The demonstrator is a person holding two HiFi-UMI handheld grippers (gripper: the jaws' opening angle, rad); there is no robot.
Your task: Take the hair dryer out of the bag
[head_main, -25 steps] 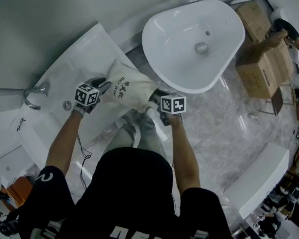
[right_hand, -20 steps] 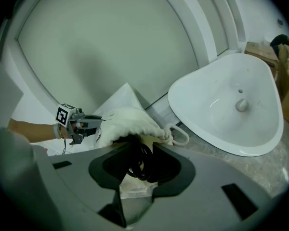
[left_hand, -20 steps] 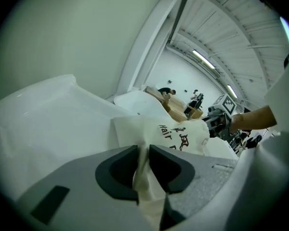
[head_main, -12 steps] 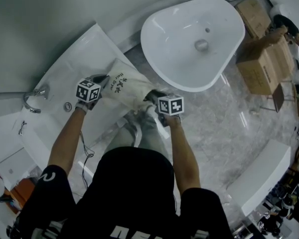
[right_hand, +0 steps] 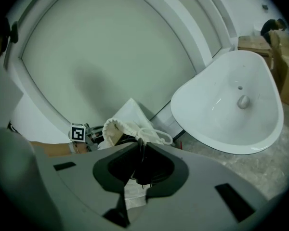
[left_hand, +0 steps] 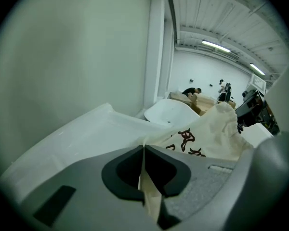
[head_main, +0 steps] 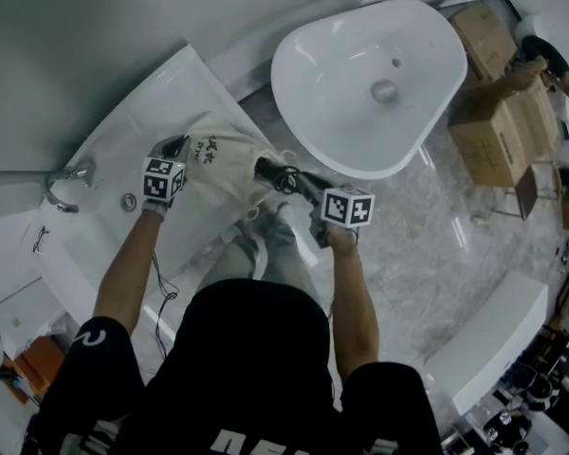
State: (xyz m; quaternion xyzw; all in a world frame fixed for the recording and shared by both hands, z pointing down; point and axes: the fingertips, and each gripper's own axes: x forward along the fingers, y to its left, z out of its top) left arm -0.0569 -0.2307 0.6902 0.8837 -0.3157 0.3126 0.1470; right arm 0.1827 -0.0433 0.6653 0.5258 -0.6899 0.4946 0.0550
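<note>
A cream cloth drawstring bag (head_main: 220, 162) with dark lettering lies on the white ledge (head_main: 123, 131). My left gripper (head_main: 180, 147) is shut on its closed end; the fabric (left_hand: 145, 177) is pinched between the pads. The black hair dryer (head_main: 275, 173) sticks out of the bag's mouth toward the right. My right gripper (head_main: 306, 186) grips it. Its jaws have just been closing, and the dark body and cord (right_hand: 140, 169) sit between them. In the right gripper view the bag's gathered mouth (right_hand: 130, 126) lies just beyond my right gripper (right_hand: 142, 150), which is a short way out of the bag.
A large white basin (head_main: 379, 74) stands just right of the bag. A chrome faucet (head_main: 64, 180) and drain ring (head_main: 128, 200) sit at the ledge's left. Cardboard boxes (head_main: 498, 112) are stacked at the far right on grey marble floor (head_main: 427, 245).
The left gripper closed on the bag's end and shifted left. The right gripper drew back to the right, and the black dryer now shows outside the bag's mouth.
</note>
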